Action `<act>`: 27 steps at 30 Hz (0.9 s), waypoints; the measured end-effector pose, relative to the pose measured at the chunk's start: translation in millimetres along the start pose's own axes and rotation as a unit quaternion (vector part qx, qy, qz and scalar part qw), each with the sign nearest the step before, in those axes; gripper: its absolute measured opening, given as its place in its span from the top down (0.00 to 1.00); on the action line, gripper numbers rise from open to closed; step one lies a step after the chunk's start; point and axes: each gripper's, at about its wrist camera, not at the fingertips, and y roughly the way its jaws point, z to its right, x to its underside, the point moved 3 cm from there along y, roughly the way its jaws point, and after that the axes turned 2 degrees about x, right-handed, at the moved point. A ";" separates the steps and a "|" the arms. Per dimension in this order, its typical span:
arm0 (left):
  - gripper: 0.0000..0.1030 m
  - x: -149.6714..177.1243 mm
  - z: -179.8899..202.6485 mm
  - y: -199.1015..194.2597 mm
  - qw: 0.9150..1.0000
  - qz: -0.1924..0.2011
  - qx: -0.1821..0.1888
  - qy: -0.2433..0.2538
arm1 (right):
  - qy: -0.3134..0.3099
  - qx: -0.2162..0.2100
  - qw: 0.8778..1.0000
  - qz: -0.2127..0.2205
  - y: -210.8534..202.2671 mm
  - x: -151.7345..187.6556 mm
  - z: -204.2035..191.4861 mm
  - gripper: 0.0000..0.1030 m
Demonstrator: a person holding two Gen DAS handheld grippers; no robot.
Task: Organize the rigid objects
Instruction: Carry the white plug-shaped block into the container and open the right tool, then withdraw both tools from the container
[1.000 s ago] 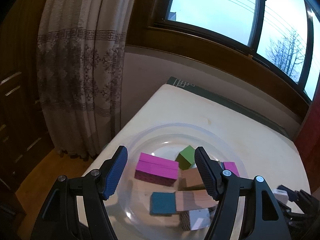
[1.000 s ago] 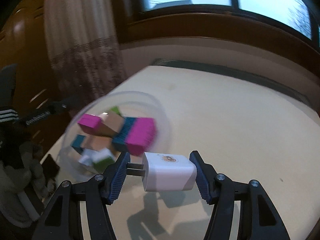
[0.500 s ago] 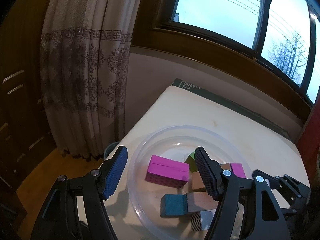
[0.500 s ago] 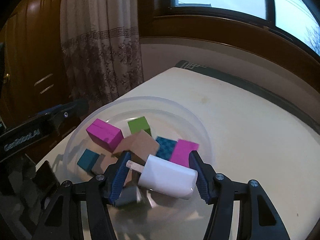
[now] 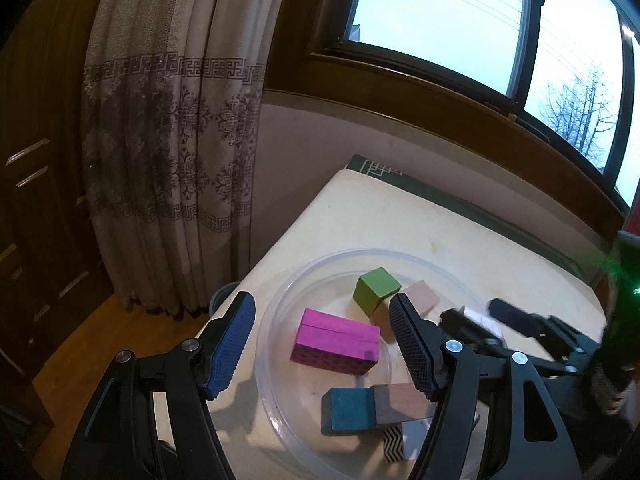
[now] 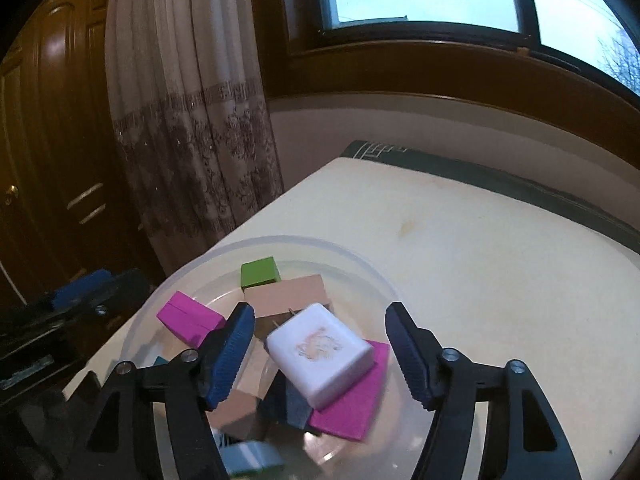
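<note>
Jaws on your right gripper (image 6: 320, 356) stand wide apart, and the white charger (image 6: 320, 354) lies between them with clear gaps on both sides, so neither pad touches it. It sits tilted on the pile inside the clear bowl (image 6: 360, 260), resting on a flat magenta block (image 6: 356, 396) and against the tan block (image 6: 288, 294), its prongs pointing toward that tan block. Whether it has fully settled you cannot tell; the edges are a little blurred.

Your left gripper (image 5: 322, 346) is also spread wide and holds nothing. It hangs over the near-left side of the same bowl (image 5: 276, 304), with the long magenta block (image 5: 336, 340) lying in the bowl between and below its pads, untouched.

As for progress, the bowl already holds the green cube (image 5: 376, 290), a teal block (image 5: 348, 410), a zigzag-patterned piece (image 5: 394, 444) and the rest, and the charger now appears to be in with them. The cream bench (image 6: 480, 248) beyond the bowl shows no loose items in either view, so the gathering looks close to finished. What is left, as far as you can judge, is lifting your right gripper clear without nudging the charger off its perch.
</note>
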 end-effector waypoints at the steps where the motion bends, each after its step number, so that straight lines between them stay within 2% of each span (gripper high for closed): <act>1: 0.31 0.0 0.2 0.4 1.000 -0.001 0.000 0.000 | 0.005 0.001 1.000 0.003 -6.0 1.1 2.9 0.31; 7: 0.30 -0.1 4.4 -4.0 1.000 0.001 0.002 0.004 | 0.023 0.026 0.999 0.003 -27.4 15.1 15.5 0.28; 11: 0.28 0.8 8.2 -4.7 1.000 0.003 -0.002 0.012 | 0.041 0.070 0.997 0.000 -38.3 26.5 31.7 0.28; 15: 0.28 1.9 12.1 -4.9 1.000 0.002 0.002 0.016 | 0.041 0.112 0.993 -0.017 -30.5 25.3 39.6 0.28; 19: 0.28 0.4 12.8 -6.2 1.000 0.003 0.001 0.016 | 0.024 0.129 0.991 -0.038 -10.2 17.4 36.4 0.28; 22: 0.28 -1.0 11.9 -5.2 1.000 0.003 -0.001 0.015 | -0.001 0.116 0.992 -0.044 0.4 13.3 22.2 0.28; 27: 0.27 -0.8 8.7 -3.4 1.000 0.000 -0.007 0.014 | -0.035 0.063 0.997 -0.033 -5.3 13.9 -4.8 0.25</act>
